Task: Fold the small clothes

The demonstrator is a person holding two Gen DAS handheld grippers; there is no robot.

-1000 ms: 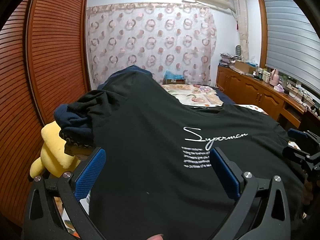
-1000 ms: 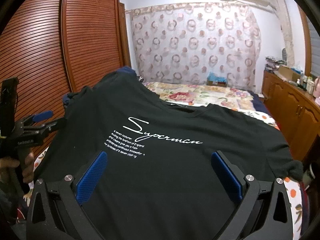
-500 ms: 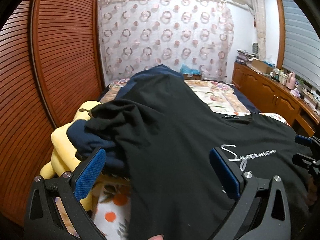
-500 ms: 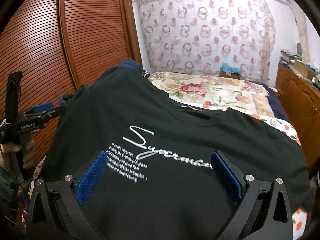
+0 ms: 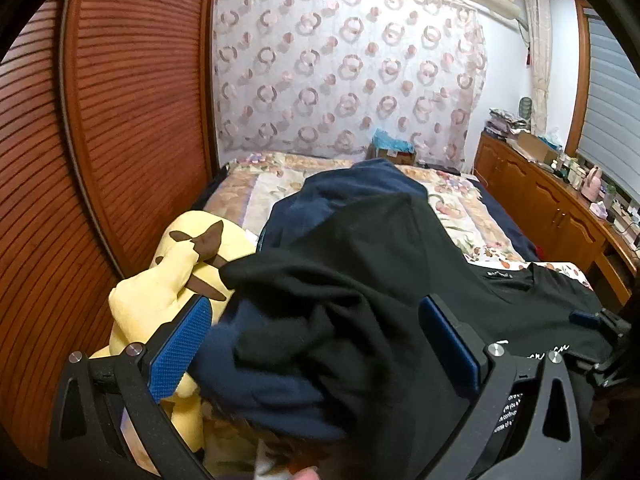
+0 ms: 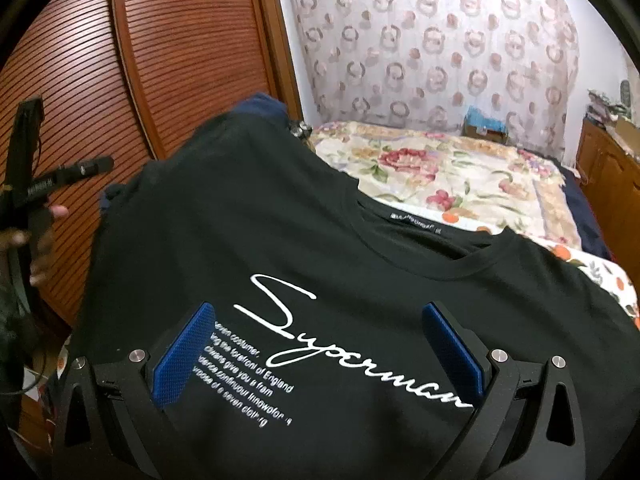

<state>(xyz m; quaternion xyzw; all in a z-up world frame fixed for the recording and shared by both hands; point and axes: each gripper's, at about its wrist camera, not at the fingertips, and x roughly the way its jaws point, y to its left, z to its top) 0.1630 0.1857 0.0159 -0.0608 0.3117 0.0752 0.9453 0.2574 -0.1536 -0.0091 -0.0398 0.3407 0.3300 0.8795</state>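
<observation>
On the bed [image 6: 460, 184], a black tee [image 6: 320, 264] lies spread front-up, its white "Superman" script readable from the near side. Its collar points to the far end of the bed and its hem comes toward the cameras, so the long axis runs near to far; the chest runs left to right.

Right gripper [image 6: 320, 352] hovers over the print with jaws spread wide — the blue pads [image 6: 182, 360] stand on either side of the lettering and hold nothing.

Left gripper [image 5: 316, 352] sits at the tee's left edge, jaws just as wide and empty. Between its pads [image 5: 180, 352] the tee's left sleeve lies bunched over a navy garment [image 5: 256, 384], which also humps up under the tee farther back. Just left of that pile is a yellow plush [image 5: 176, 276], against the slatted wardrobe [image 5: 132, 120].

In the right wrist view a hand [image 6: 36, 248] grips the left tool's handle at the far left, clear of the tee.
</observation>
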